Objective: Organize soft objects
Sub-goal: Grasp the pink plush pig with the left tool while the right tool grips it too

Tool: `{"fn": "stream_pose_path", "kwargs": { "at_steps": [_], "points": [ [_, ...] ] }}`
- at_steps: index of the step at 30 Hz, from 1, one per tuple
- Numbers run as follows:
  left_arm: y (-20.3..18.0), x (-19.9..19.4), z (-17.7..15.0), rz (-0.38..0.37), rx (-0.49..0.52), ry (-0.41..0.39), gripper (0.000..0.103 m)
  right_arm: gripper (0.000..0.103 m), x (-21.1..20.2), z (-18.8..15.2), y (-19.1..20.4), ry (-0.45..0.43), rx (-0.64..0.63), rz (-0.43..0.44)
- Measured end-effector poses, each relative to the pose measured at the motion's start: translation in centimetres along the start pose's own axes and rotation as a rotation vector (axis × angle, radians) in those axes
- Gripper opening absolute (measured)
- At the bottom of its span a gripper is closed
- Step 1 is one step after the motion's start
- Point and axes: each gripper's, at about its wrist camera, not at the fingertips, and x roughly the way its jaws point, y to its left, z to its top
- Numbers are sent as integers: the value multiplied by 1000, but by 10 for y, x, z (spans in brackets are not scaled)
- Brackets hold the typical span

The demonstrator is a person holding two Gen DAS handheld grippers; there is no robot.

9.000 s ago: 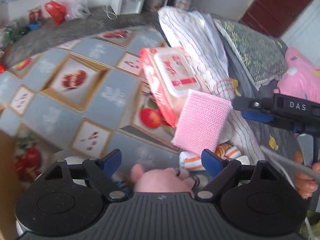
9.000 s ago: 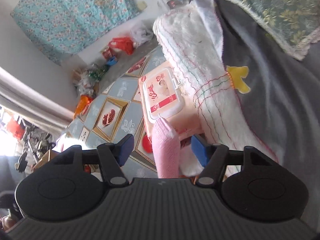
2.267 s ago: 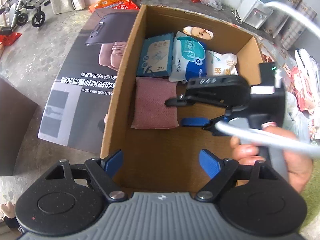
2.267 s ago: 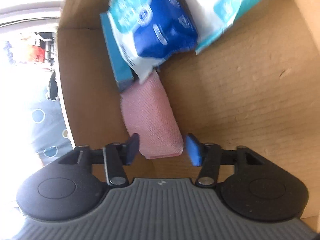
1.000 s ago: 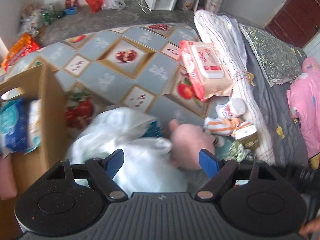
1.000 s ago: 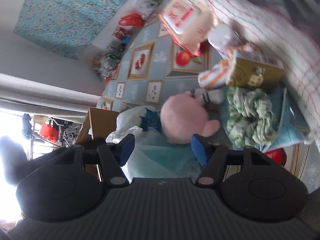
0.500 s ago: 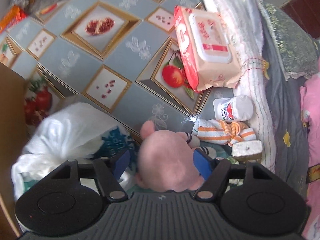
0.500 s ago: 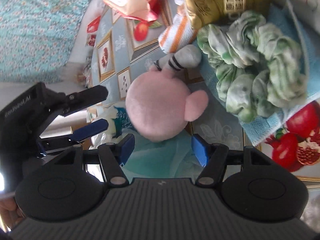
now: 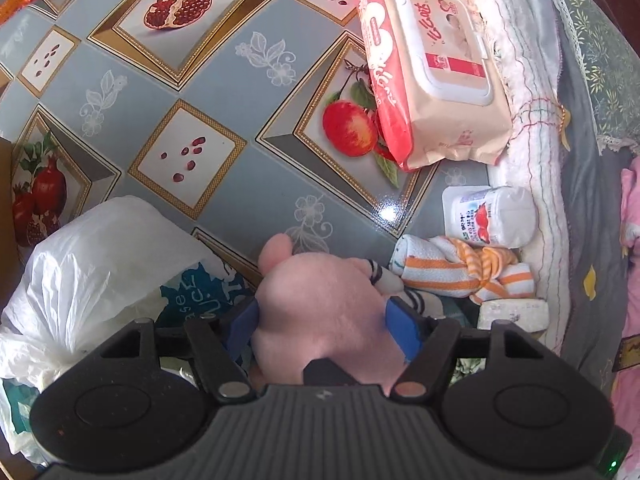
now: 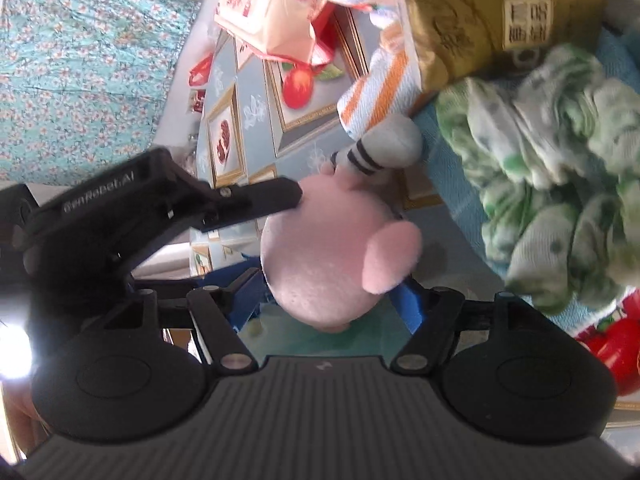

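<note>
A pink plush toy (image 9: 320,300) with a grey striped limb lies on the fruit-patterned tablecloth (image 9: 208,80). My left gripper (image 9: 324,322) points down over it, and both blue pads press against the toy's sides. In the right wrist view one black finger (image 10: 248,200) of the left gripper rests against the pink plush toy (image 10: 328,248). My right gripper (image 10: 328,300) comes in from the other side. Its pads stand beside the toy's lower part, and I see no squeeze.
A wet-wipes pack (image 9: 432,80), a white bottle (image 9: 488,216) and an orange-striped towel (image 9: 460,268) lie beside a folded white blanket (image 9: 536,160). A white plastic bag (image 9: 100,264) sits at the left. A green-white cloth (image 10: 552,200) and a gold box (image 10: 500,12) are close by.
Both grippers have dropped toward the pink plush toy. The left one moved from over the plastic bag onto the toy, and its jaws narrowed against it. The right jaws kept their width.
</note>
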Motion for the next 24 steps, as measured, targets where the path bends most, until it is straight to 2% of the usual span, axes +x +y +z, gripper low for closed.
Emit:
{"fn": "stream_pose_path", "kwargs": {
  "at_steps": [4,8,14,24],
  "points": [
    [1,-1,4,-15,-16,-4,73,61,-6,11,-4,-9,-7,19],
    [-4,3,6,5,-5,-14,76,59,-11,17,-10,-11,-7,35],
    [-9,6,0,-12,8,3,76,57,-23,12,-7,-6,-48,27],
    [-8,-48,-21,-155,35,-58,76,57,-82,0,29,-34,-267,41]
  ]
}}
